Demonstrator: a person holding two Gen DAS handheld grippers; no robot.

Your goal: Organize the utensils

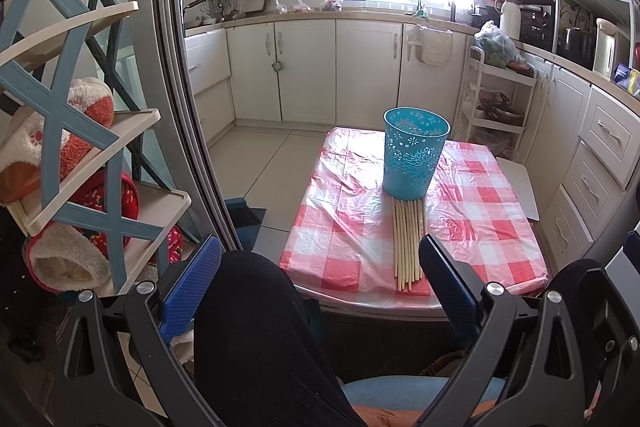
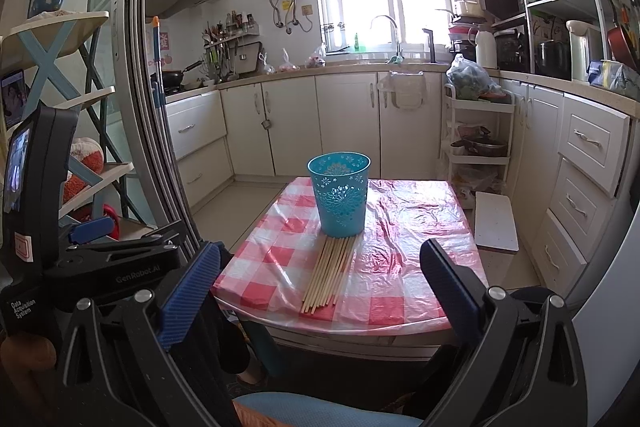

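A blue perforated holder cup (image 1: 415, 153) stands upright on a small table with a red-and-white checked cover (image 1: 492, 227). A bundle of several wooden chopsticks (image 1: 407, 245) lies flat on the cover, touching the cup's base and pointing toward me. The cup (image 2: 340, 199), the chopsticks (image 2: 330, 273) and the table (image 2: 408, 263) also show in the right wrist view. My left gripper (image 1: 320, 267) is open and empty, held back off the table's near edge above a black-clad leg. My right gripper (image 2: 320, 271) is open and empty, short of the near edge too.
A shoe rack with slippers (image 1: 76, 147) stands at the left beside a sliding door frame (image 1: 180, 107). White cabinets (image 2: 344, 123) line the back and right walls. A white trolley (image 2: 476, 131) and a white board (image 2: 496, 221) sit right of the table. The left gripper's body (image 2: 48, 227) is at the left.
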